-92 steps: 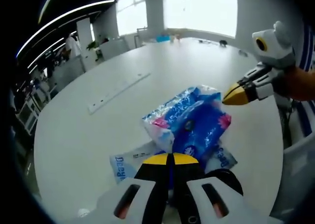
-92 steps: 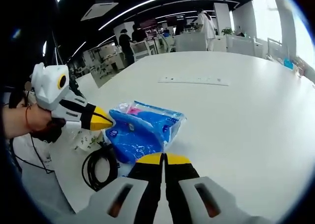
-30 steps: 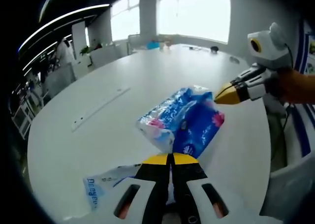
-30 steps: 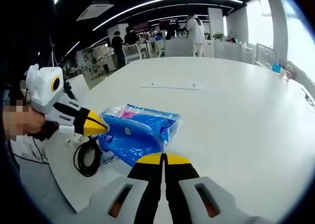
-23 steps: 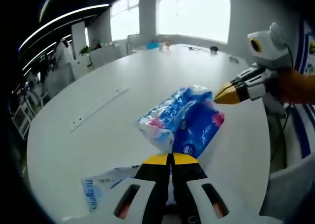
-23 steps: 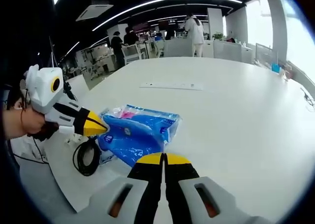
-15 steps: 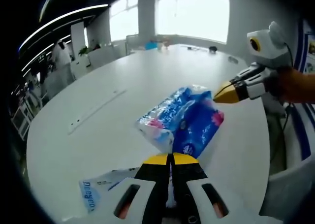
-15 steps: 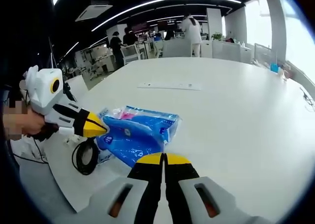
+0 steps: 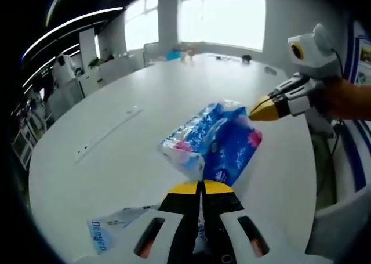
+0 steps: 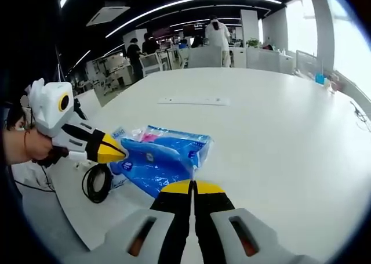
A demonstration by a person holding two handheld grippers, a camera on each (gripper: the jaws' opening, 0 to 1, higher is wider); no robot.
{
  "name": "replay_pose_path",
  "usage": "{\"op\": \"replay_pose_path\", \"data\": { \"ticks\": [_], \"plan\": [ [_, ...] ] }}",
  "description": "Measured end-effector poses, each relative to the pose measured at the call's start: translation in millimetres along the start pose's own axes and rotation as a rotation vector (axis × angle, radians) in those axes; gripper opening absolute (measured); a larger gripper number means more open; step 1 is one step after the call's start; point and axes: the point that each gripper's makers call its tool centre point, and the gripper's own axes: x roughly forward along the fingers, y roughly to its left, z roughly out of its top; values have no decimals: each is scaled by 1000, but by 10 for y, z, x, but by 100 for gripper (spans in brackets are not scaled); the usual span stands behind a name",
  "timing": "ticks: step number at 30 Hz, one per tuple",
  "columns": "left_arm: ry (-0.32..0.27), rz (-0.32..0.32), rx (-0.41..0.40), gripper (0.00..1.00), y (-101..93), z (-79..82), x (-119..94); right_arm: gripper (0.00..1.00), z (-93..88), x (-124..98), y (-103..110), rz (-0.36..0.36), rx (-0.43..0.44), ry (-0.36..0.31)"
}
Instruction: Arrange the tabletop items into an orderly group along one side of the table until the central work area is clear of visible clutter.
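Observation:
A blue tissue pack [image 9: 213, 141] lies lengthways ahead of my left gripper [image 9: 202, 184], which is shut on its near end. From the right gripper view the same pack [image 10: 159, 155] rests low over the white table [image 10: 278, 130], with the left gripper [image 10: 113, 149] pinching its left end. My right gripper [image 10: 193, 184] is shut on nothing, a little short of the pack. In the left gripper view its yellow tip [image 9: 259, 111] hovers at the pack's far right corner. A flat white and blue wipes packet [image 9: 110, 234] lies on the table under my left gripper.
A black coiled cable [image 10: 94, 183] lies near the table edge below the left gripper. A long white strip [image 9: 105, 134] is set into the table [image 9: 145, 84] further in, the strip [image 10: 193, 101] also visible beyond the pack. People [image 10: 219, 35] and desks fill the background.
The pack keeps its place in my left gripper while the table, strip and wipes packet slide down and left beneath it. The right gripper holds its spot beside the pack.

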Motion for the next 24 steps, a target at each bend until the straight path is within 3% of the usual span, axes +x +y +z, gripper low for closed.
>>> {"op": "replay_pose_path", "data": {
  "ticks": [24],
  "plan": [
    [-5,-12,-36,0,-223,56,277,0,-138,-71,-304,-16,19,12]
  ]
}}
